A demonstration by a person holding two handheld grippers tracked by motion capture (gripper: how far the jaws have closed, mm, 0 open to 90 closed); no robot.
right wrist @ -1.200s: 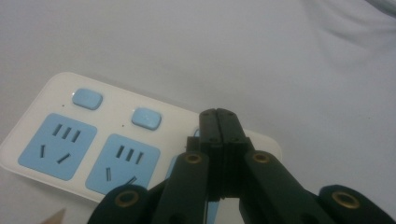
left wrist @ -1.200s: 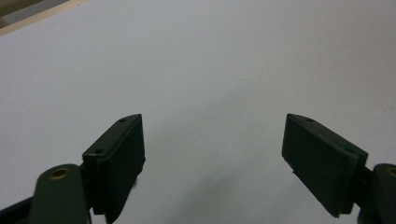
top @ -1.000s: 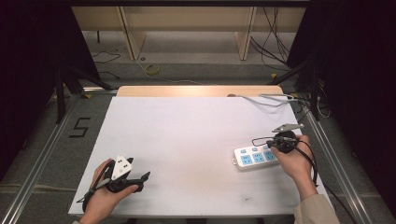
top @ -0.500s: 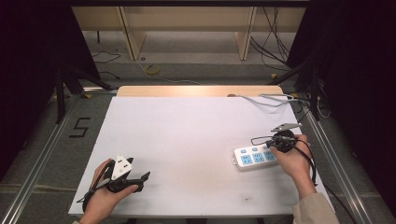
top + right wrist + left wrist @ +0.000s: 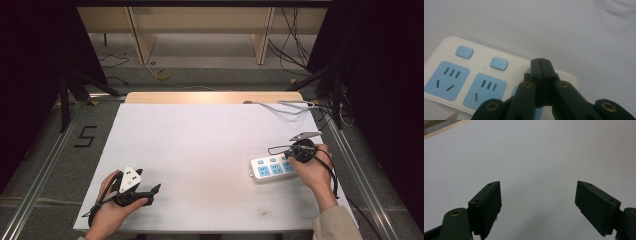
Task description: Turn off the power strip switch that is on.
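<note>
Power strip: a white plastic power strip with pale blue sockets and pale blue rounded buttons (image 5: 272, 168) lies flat on the white-covered table (image 5: 210, 150), near the table's right edge and towards the person's side; its long axis runs roughly left to right, tilted a little
Right hand-held gripper: the right hand-held gripper (image 5: 541, 65) has its black jaws pressed together with nothing between them; the joined tips point down over the right end of the power strip, at the third blue button, which they partly hide; whether they touch it cannot be told
Right hand-held gripper from above: in the high view it (image 5: 298, 150) sits over the strip's right end, held by the person's right hand (image 5: 312, 167), a black cable looping round it
Left hand-held gripper: the left hand-held gripper (image 5: 537, 207) has its jaws spread wide, with bare white table surface between them and nothing held
Left hand-held gripper from above: it (image 5: 142, 191) rests low at the near left corner of the table in the person's left hand (image 5: 112, 210), well apart from the power strip
Sockets: two blue socket faces (image 5: 446, 80) and two buttons show clearly in the right gripper view
</note>
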